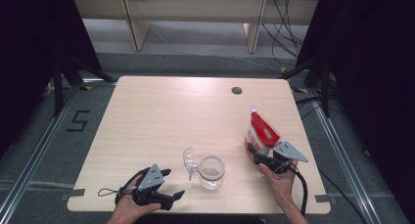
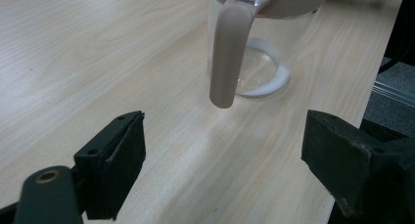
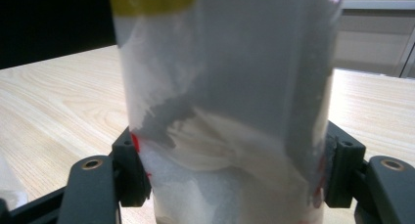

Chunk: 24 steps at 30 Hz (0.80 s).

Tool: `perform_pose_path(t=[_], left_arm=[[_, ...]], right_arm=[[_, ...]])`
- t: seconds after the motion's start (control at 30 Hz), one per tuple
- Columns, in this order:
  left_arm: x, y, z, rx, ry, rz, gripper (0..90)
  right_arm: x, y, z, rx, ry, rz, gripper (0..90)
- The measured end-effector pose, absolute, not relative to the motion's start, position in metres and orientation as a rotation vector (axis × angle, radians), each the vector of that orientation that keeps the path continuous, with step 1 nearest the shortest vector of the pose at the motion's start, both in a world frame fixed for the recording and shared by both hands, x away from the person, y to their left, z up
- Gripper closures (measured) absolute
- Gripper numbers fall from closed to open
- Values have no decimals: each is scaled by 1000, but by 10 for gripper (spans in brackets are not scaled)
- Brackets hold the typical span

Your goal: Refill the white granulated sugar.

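Left gripper (image 1: 172,183): nearest the high view's lower edge, on the table's front left; jaws spread wide, nothing between them, pads clear of the wood.
Left hand (image 1: 128,208): cut off by the bottom edge, wrapped around the gripper body.
Right gripper (image 1: 253,153): jaws around the lower part of the bag, one pad at each side, pinching it; wide apart because the bag is wide.
Bag (image 1: 260,131): red and white, standing upright on the table's right side, just right of the jar; in the right gripper view its print is too close and blurred to read, and its top and base are cut off.
Jar (image 1: 212,172): clear glass, near the front edge between the two grippers; contents hard to make out.
Lid (image 1: 189,160): clear, hinged open, tilted to the jar's left.
Table (image 1: 161,111): light wood.
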<state>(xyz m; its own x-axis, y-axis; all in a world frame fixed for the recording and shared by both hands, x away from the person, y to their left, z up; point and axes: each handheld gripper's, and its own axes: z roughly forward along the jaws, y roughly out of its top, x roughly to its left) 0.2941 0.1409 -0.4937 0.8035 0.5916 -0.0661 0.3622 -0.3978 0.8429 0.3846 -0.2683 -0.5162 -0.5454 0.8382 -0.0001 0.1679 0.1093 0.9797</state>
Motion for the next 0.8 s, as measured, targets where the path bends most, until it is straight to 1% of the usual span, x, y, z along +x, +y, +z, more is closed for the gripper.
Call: perform_pose_path(t=[0.13,0.3,0.53,0.57,0.6,0.67,0.8], left_arm=[[295,141,-494,2048,673,309,161],[295,141,-493,2049,676,310,161],[295,141,-493,2047,673,324,161],[295,142,-493,2049,670,316,162],[294,141,-493,2046,703,288,161],[294,142,-492,2053,697,294,161],[294,142,-492,2052,697,296,161]], right_arm=[[385,-269,-516,973,1803,1481,322],[385,-268,-516,979,1797,1482,319],[387,-270,-516,950,1805,1465,366],[385,-268,-516,970,1796,1482,370],[386,-268,-516,960,1805,1484,373],[383,-264,-516,1006,1747,1502,384],[382,-266,-514,987,1802,1449,406]])
